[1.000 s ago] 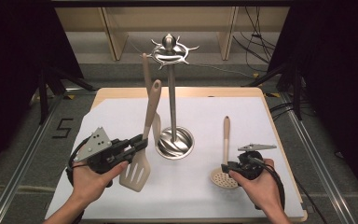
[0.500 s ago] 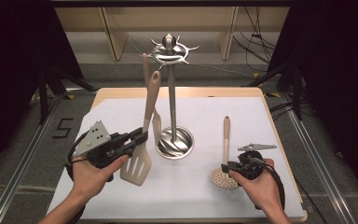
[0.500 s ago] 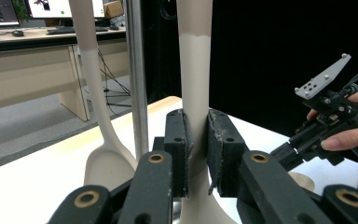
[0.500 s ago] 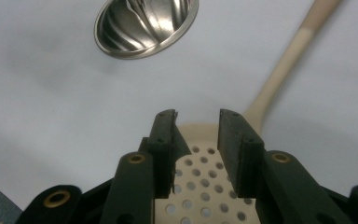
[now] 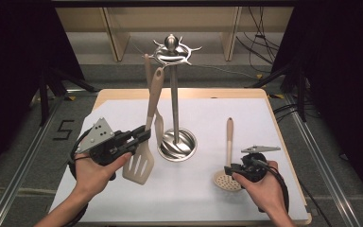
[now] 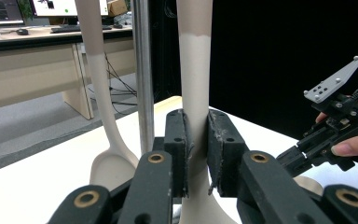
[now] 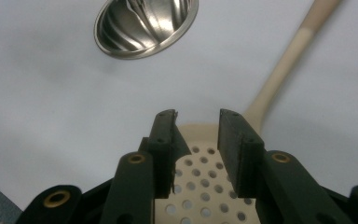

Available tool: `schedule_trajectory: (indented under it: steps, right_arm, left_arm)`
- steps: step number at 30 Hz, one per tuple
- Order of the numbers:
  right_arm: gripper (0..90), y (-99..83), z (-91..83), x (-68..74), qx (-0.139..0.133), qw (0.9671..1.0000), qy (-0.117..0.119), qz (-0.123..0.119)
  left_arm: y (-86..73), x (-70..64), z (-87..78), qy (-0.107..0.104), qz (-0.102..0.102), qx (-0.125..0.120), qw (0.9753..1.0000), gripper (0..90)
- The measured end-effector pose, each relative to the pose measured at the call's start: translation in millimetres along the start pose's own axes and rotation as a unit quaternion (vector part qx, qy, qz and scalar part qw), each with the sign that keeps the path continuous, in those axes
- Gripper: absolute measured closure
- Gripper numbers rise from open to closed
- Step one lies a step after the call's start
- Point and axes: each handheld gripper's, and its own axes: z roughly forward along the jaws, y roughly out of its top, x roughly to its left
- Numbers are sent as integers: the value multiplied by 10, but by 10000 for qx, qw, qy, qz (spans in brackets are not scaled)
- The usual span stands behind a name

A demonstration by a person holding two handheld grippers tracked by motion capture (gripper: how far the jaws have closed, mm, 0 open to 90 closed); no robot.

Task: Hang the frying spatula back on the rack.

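My left gripper (image 5: 141, 135) is clamped on the neck of the beige slotted silicone spatula (image 5: 140, 163), jaws pressed against the handle on both sides, as the left gripper view shows (image 6: 196, 154). Since 1 second ago I have lifted and swung it: the handle top now stands close to the spiked ring of the polished steel utensil stand (image 5: 172, 49), where before it leaned lower and further left, and the blade is tipped off the white table mat (image 5: 203, 198). I judge that this brings the handle end near a hook, so the hanging step is close but not done.

Just behind the spatula, 1 beige spoon (image 5: 158, 127) already hangs on the stand, its smooth matte bowl near the fluted mirror-bright base (image 5: 177, 146); the left gripper view shows the bowl (image 6: 112, 170) beside the thin steel post (image 6: 143, 79).

To the right, the beige perforated skimmer (image 5: 227, 177) lies flat on the mat, handle pointing away from me. My right gripper (image 5: 230, 170) has not moved; its jaws stand narrowly apart over the round, hole-dotted head (image 7: 198, 196), gripping nothing that I can see.
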Motion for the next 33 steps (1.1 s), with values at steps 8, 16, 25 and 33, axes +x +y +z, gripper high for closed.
schedule_trajectory:
  steps: [8,16,25,33]
  right_arm:
    - [672,0,-3,-4,-5,10000,-2,32]
    - [672,-1,-16,18,54,9998,-6,169]
    - [672,2,-9,8,38,9999,-46,84]
    - [672,-3,-7,8,31,9999,-4,126]
  left_arm:
    - [14,8,37,14,-4,3,10000,785]
    - [9,28,82,59,-1,41,10000,785]
    - [10,37,155,64,-62,49,9999,785]
    - [4,49,260,63,-113,54,9999,784]
